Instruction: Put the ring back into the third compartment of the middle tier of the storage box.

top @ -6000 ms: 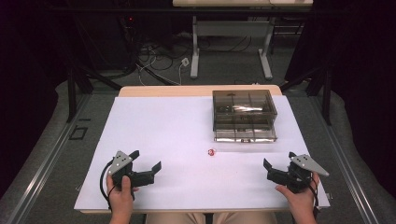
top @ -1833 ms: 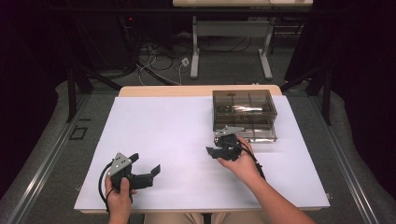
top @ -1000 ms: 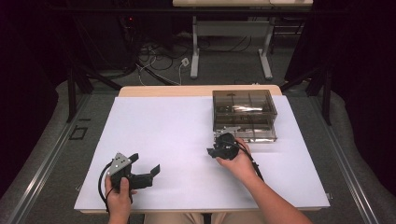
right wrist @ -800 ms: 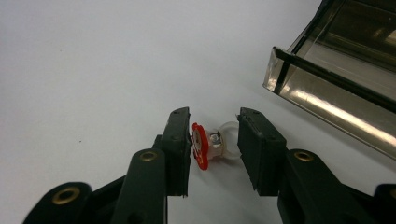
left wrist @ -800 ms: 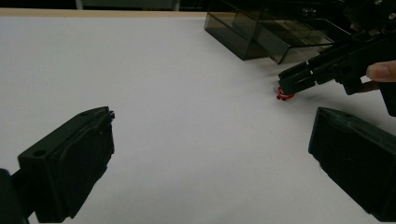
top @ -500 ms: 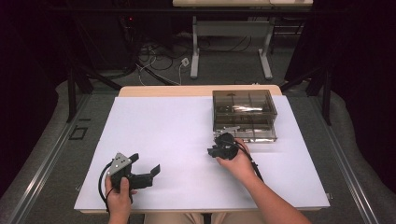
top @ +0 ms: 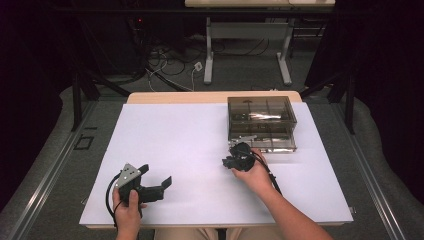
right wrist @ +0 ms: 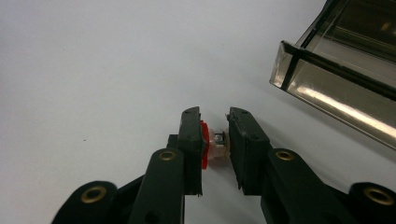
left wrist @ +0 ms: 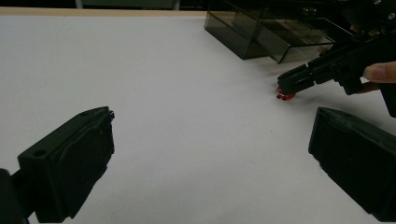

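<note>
Near the smoky drawer box (top: 261, 124), I clamp my right gripper (right wrist: 215, 140) on the small red part (right wrist: 208, 148); lift straight, squeeze steady; left gripper (top: 155, 184) idles apart.

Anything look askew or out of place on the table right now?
Nothing looks spilled or damaged. The smoky clear plastic drawer box has its lower drawer pulled out. A small red and white part sits between the right gripper's jaws on the white table. The left gripper rests open.

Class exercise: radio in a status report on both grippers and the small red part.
Right gripper shut on red part, at table level. Left gripper open, idle. Drawer box close beside.
</note>
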